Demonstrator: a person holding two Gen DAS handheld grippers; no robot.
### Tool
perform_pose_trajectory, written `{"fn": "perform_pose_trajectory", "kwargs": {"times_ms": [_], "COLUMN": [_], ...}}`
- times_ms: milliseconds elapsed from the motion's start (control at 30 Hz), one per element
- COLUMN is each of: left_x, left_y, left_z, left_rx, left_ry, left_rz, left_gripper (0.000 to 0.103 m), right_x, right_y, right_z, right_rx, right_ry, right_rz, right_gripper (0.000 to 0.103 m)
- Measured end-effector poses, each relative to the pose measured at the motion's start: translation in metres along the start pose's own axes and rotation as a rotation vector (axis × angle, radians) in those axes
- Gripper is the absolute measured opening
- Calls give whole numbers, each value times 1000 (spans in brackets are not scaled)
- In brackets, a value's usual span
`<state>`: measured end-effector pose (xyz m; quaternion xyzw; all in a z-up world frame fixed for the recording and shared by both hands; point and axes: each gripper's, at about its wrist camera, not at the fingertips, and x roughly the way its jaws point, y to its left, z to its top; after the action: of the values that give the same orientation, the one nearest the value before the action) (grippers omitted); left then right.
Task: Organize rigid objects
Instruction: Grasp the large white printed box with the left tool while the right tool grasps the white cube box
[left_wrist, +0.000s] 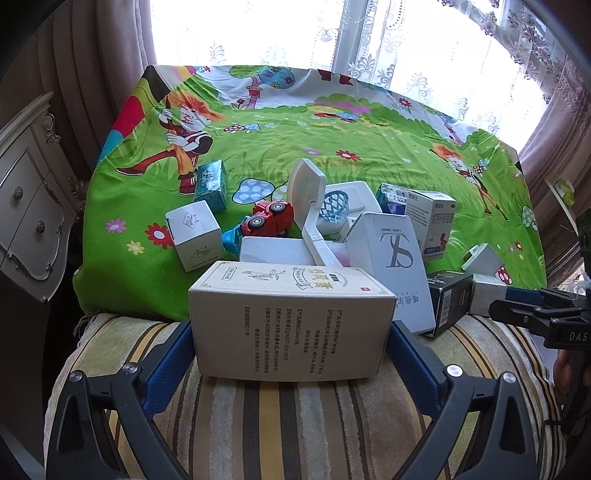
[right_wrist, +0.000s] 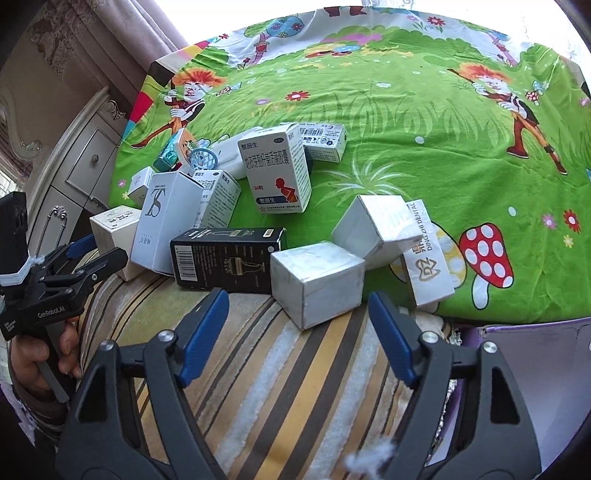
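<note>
My left gripper (left_wrist: 291, 328) is shut on a cream box (left_wrist: 291, 321) with Chinese print, its blue fingers (left_wrist: 173, 354) against both sides, at the striped cushion's edge. Behind it lie a white TS box (left_wrist: 395, 258), a red toy car (left_wrist: 269, 219), a white toy basketball hoop (left_wrist: 314, 206) and a black box (left_wrist: 448, 297). My right gripper (right_wrist: 299, 325) is open and empty, just in front of a plain grey-white box (right_wrist: 317, 282). Beside it are a second grey box (right_wrist: 376, 229), a Ding Zhi Dental box (right_wrist: 428, 258), the black box (right_wrist: 229, 258) and a medicine box (right_wrist: 277, 170).
A green cartoon-print cloth (left_wrist: 332, 133) covers the surface, ending at a striped cushion (right_wrist: 288, 369) in front. A carved cabinet (left_wrist: 26, 184) stands at the left. Curtains (left_wrist: 406, 37) hang behind. More small boxes (left_wrist: 194, 234) lie left of the pile.
</note>
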<state>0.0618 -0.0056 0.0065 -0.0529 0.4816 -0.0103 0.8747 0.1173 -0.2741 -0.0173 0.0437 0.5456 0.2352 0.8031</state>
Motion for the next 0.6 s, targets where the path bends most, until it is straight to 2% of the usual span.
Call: {"fn": "perform_pose_trajectory", "kwargs": {"times_ms": [333, 367, 400, 433, 600], "left_x": [-3, -3, -4, -5, -10], "left_y": [0, 0, 0, 0, 2], "left_z": [-2, -2, -2, -2, -3], "left_rx": [0, 0, -3, -6, -18], "left_ry": [-11, -14, -18, -21, -41], "left_rz": [3, 5, 8, 10, 23], "left_gripper": [100, 100, 100, 100, 100], "right_x": [17, 18, 20, 20, 14], "right_y": [-14, -14, -15, -15, -12], "right_z": [9, 9, 9, 8, 5], "right_rx": [30, 34, 36, 39, 33], "right_ry": [38, 44, 51, 55, 36], "right_rz": [30, 40, 47, 47, 47], "right_gripper": [76, 73, 62, 61, 61]}}
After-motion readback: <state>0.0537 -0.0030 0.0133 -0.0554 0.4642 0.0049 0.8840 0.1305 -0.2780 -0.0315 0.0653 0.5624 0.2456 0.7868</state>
